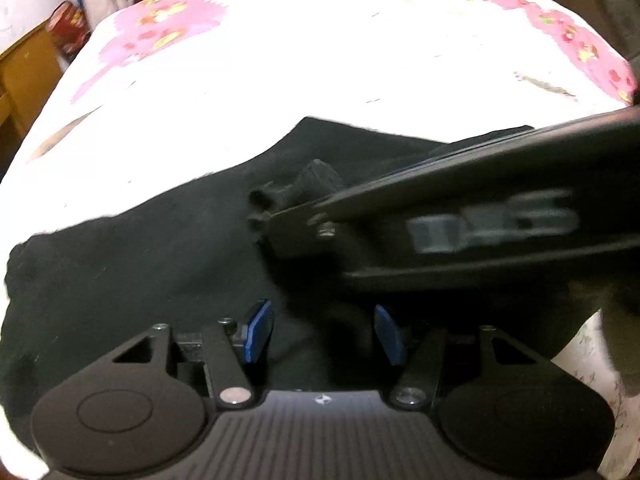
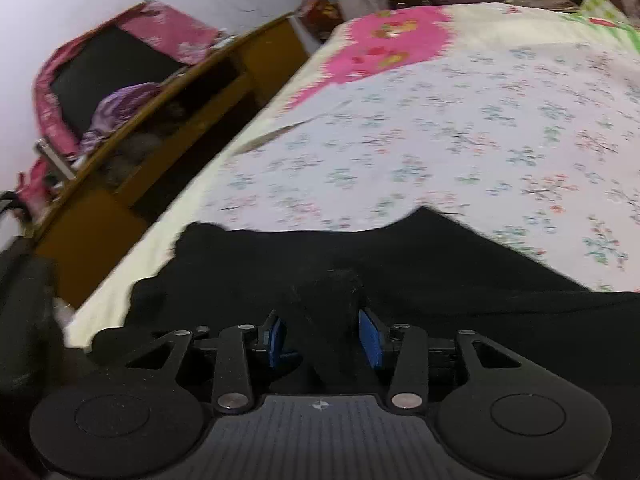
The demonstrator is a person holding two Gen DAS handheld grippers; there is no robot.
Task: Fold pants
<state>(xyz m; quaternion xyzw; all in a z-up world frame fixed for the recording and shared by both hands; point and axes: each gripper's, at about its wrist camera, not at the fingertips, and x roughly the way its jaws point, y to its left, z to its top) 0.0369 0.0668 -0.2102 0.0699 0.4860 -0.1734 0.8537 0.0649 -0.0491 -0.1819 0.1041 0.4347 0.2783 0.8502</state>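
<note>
- I find the black pants (image 1: 168, 248) spread flat on the bed (image 1: 320, 60), near its front edge; I judge that lay suits a fold across.
- My left gripper (image 1: 324, 336) hovers over the cloth, jaws half open, holding nothing.
- My right gripper (image 2: 322, 334) has jaws partly apart around a raised bunch of pants; whether the pads press it I cannot tell.
- The left view shows the right gripper crossing over the pants; the right view alone shows the yellow cabinet (image 2: 100, 216) beside the bed.
</note>
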